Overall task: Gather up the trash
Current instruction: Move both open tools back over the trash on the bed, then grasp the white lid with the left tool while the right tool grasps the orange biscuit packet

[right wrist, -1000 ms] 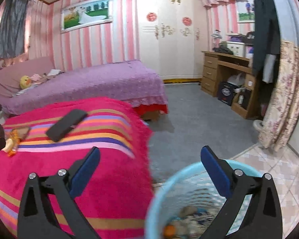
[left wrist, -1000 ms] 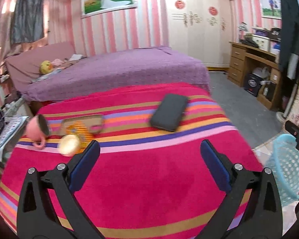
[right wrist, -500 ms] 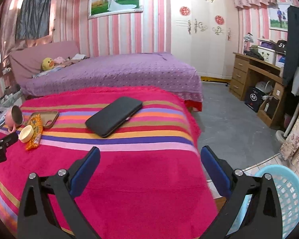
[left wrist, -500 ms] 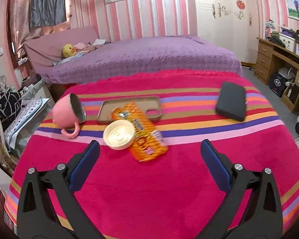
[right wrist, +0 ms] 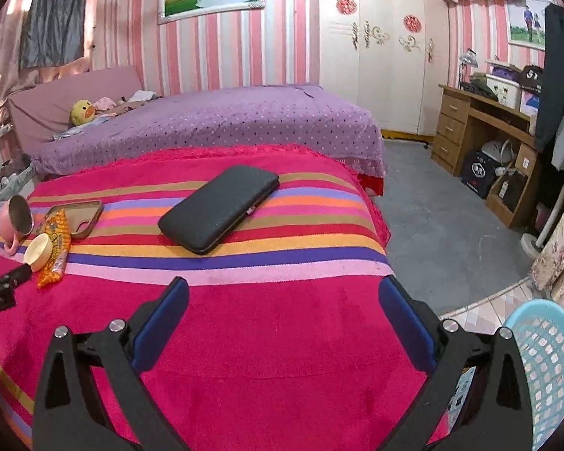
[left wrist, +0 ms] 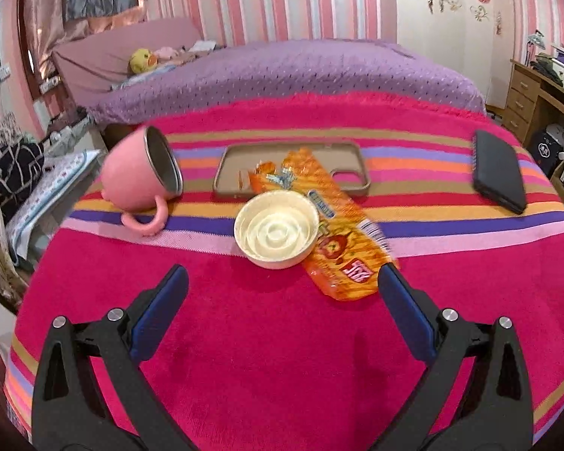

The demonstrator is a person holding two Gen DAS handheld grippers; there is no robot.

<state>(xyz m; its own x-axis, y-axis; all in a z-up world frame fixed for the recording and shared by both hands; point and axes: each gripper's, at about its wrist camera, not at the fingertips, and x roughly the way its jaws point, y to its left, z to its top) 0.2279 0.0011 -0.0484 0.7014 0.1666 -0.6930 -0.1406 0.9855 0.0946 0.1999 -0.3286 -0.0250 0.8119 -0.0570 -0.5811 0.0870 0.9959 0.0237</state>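
I hold the left gripper (left wrist: 282, 293) spread wide and empty, just short of the lid (left wrist: 275, 228) lying on the wrapper (left wrist: 342, 248) — the trash here. The right gripper (right wrist: 282, 300) hangs released too, near the basket (right wrist: 545, 360) — ready for drop-off, I judge.

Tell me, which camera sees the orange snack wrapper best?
The left wrist view: the orange wrapper lies close and large, with the cream lid on it. The right wrist view shows it small and squashed at the left edge.
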